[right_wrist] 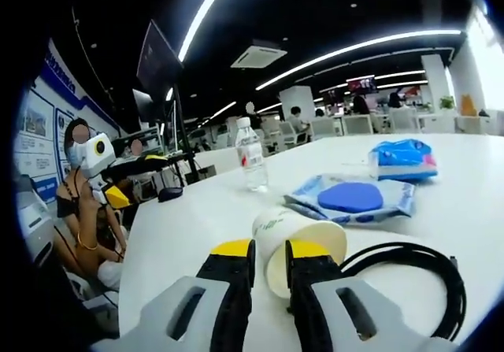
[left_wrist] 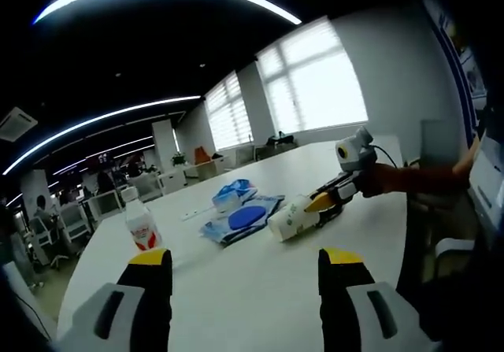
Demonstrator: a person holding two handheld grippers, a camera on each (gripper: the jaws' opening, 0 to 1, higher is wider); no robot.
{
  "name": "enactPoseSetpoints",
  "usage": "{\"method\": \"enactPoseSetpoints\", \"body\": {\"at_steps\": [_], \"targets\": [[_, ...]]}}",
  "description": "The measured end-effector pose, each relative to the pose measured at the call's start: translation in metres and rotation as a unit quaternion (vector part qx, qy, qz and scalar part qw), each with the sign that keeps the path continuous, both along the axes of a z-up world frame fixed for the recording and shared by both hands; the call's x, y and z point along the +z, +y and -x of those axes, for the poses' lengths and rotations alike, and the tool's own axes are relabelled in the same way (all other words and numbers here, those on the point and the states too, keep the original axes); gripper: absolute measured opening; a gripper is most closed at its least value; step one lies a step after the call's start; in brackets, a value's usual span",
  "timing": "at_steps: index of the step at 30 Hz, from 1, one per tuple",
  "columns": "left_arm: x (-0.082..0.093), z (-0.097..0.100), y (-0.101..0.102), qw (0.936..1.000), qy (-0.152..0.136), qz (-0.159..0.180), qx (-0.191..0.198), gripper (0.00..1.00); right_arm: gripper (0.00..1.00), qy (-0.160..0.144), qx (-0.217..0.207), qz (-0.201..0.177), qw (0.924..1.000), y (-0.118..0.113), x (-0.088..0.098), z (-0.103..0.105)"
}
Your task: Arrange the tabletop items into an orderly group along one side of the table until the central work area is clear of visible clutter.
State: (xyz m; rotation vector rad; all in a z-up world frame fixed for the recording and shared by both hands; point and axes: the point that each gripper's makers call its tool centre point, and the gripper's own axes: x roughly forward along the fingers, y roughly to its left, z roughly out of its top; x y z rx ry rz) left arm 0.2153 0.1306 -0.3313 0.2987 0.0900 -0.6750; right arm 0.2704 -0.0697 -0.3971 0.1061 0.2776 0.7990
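Fingers first: the right gripper [right_wrist: 268, 261] has its yellow-tipped jaws pinched on the rim of the paper cup [right_wrist: 295, 242], which lies on its side on the white table [right_wrist: 197, 226] beside a looped black cable [right_wrist: 417, 277]. Over on the left gripper [left_wrist: 246, 269], jaws spread wide, nothing between them, hovering above bare tabletop. Beyond the cup, two blue wipe packets [right_wrist: 354, 198] lie flat, and a water bottle [left_wrist: 142, 224] stands upright, well apart to one side.
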Motion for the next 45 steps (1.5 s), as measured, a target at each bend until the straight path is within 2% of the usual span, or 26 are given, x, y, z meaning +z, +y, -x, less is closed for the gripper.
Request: {"method": "enactPoseSetpoints", "body": {"at_steps": [11, 13, 16, 26, 35, 41, 45], "targets": [[-0.011, 0.001, -0.002, 0.9998, 0.013, -0.013, -0.005, 0.75, 0.06, -0.001, 0.013, 0.012, 0.9998, 0.007, 0.0, -0.003], [-0.012, 0.001, -0.003, 0.9998, 0.014, -0.013, -0.006, 0.75, 0.03, -0.007, 0.017, 0.021, 0.9996, 0.008, -0.001, -0.003], [-0.01, 0.002, -0.003, 0.9999, 0.01, -0.008, -0.007, 0.75, 0.02, -0.032, 0.023, 0.048, 0.9981, 0.008, -0.001, -0.003], [-0.01, 0.004, -0.004, 0.9999, 0.009, -0.01, -0.009, 0.75, 0.01, -0.057, 0.032, 0.064, 0.9958, 0.01, 0.009, -0.002], [-0.014, 0.004, -0.006, 0.9997, 0.013, -0.018, -0.014, 0.75, 0.01, -0.074, 0.042, 0.107, 0.9906, 0.005, 0.02, -0.007], [-0.016, 0.005, -0.008, 0.9996, 0.015, -0.018, -0.017, 0.75, 0.01, -0.085, 0.064, 0.128, 0.986, 0.012, 0.035, -0.012], [-0.017, 0.005, -0.006, 0.9995, 0.016, -0.019, -0.018, 0.75, 0.01, -0.085, 0.081, 0.158, 0.9804, 0.017, 0.036, -0.014]]}}
